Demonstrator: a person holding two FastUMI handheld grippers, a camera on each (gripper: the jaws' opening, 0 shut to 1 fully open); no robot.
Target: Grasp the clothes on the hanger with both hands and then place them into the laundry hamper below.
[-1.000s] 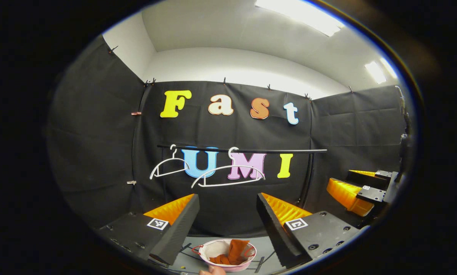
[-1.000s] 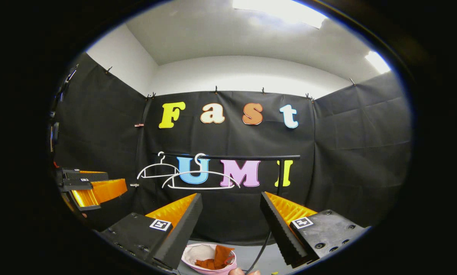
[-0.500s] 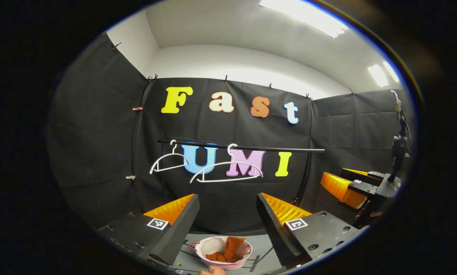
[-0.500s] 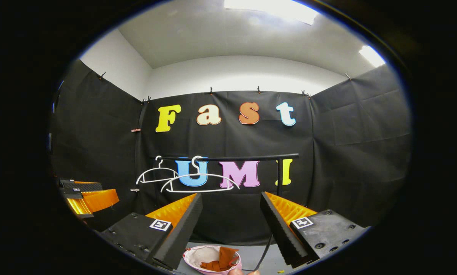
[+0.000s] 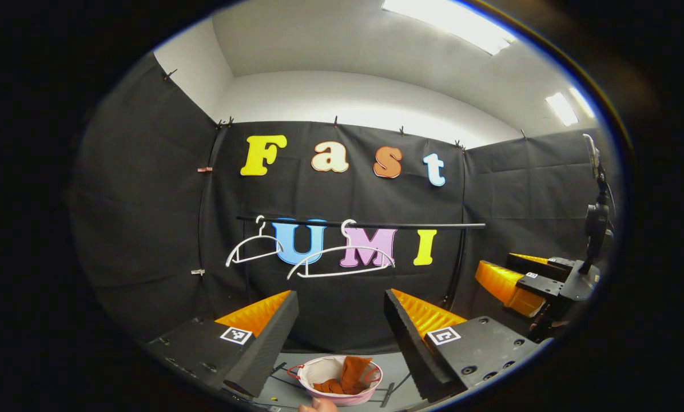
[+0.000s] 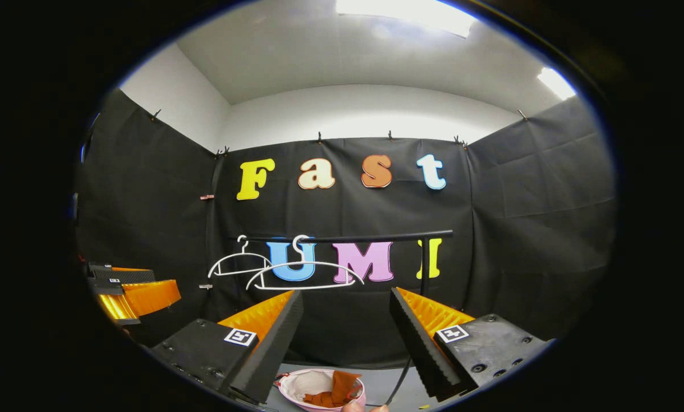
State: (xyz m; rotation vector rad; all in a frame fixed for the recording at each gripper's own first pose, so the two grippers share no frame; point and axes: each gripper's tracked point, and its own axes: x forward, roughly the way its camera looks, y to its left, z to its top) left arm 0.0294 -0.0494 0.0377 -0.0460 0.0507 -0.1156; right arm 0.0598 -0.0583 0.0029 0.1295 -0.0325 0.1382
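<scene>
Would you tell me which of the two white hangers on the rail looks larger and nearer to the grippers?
The right-hand hanger, hooked near the rail's middle. The left hanger looks smaller and sits by the rail's left end.

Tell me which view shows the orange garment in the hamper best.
The left gripper view: the orange garment sits whole inside the hamper. In the right gripper view the garment lies at the bottom edge, partly cut off.

Black rail [image 5: 365,224] across booth wall; ceiling light panels [image 5: 450,23] lit.
</scene>
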